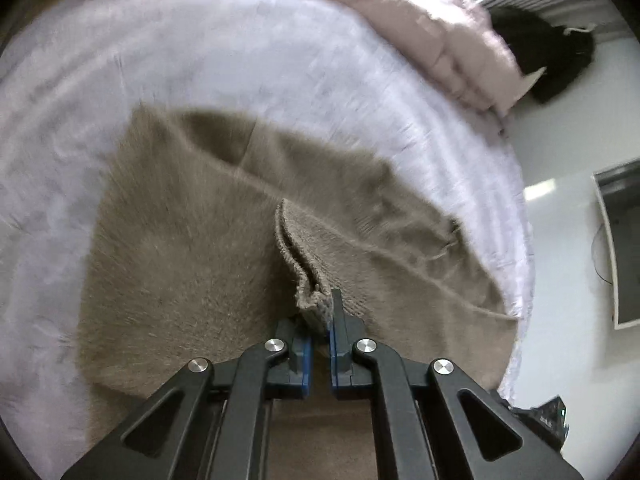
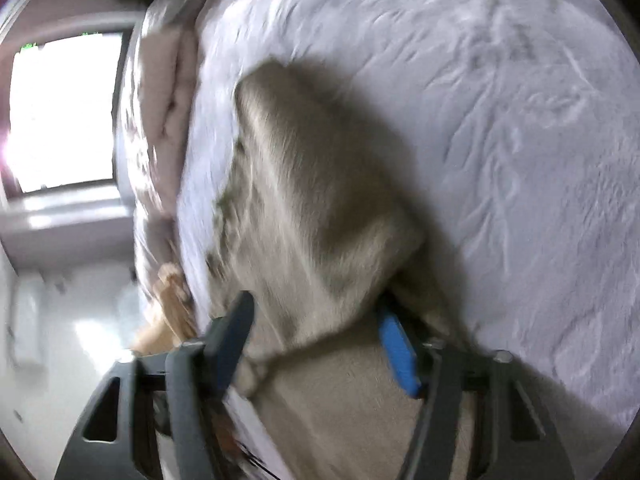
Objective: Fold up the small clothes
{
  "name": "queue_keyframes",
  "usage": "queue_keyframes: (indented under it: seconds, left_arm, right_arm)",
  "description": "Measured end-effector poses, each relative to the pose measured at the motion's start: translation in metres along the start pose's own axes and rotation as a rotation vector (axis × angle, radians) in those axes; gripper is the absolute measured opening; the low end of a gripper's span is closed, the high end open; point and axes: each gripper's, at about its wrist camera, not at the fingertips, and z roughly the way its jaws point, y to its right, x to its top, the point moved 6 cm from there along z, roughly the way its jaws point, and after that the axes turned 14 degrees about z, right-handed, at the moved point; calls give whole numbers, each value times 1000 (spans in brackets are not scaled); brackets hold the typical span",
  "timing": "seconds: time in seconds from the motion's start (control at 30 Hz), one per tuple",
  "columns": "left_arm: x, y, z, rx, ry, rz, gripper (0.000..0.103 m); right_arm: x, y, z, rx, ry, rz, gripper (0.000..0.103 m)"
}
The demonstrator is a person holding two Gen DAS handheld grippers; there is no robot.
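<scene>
Garment [image 1: 192, 248] on bedsheet [image 1: 200, 60], quilt [image 1: 420, 12] behind

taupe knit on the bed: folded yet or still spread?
Partly folded. The taupe knit has one flap doubled over, and the left gripper is shut on its ribbed edge.

My item is one taupe knitted garment [image 1: 192, 264], fuzzy on its face, lying spread on the pale bed sheet. One ribbed edge [image 1: 316, 304] is gathered and lifted off the rest, with a fold ridge running back from it. In my right wrist view the same garment [image 2: 320, 184] is humped and blurred, part of it raised.
</scene>
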Motion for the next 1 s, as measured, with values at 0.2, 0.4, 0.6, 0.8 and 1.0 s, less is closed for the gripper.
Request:
queue_keyframes:
  seconds: [0.2, 0.4, 0.6, 0.8, 1.0]
  left_arm:
    - [-21, -22, -5, 72, -33, 30, 7]
    - [-39, -32, 9, 92, -62, 28, 7]
    - [-37, -32, 11, 100, -69, 44, 7]
    - [-35, -21, 2, 127, -59, 70, 7]
    - [-42, -22, 3, 158, -78, 85, 7]
  right_arm:
    - [-6, -35, 4, -18, -52, -205, 7]
    - [-4, -13, 14, -278, -129, -313, 23]
    - [3, -42, -38, -256, 8, -490, 63]
    - [39, -32, 11, -316, -95, -389, 11]
    - [40, -39, 5, -407, -62, -525, 11]
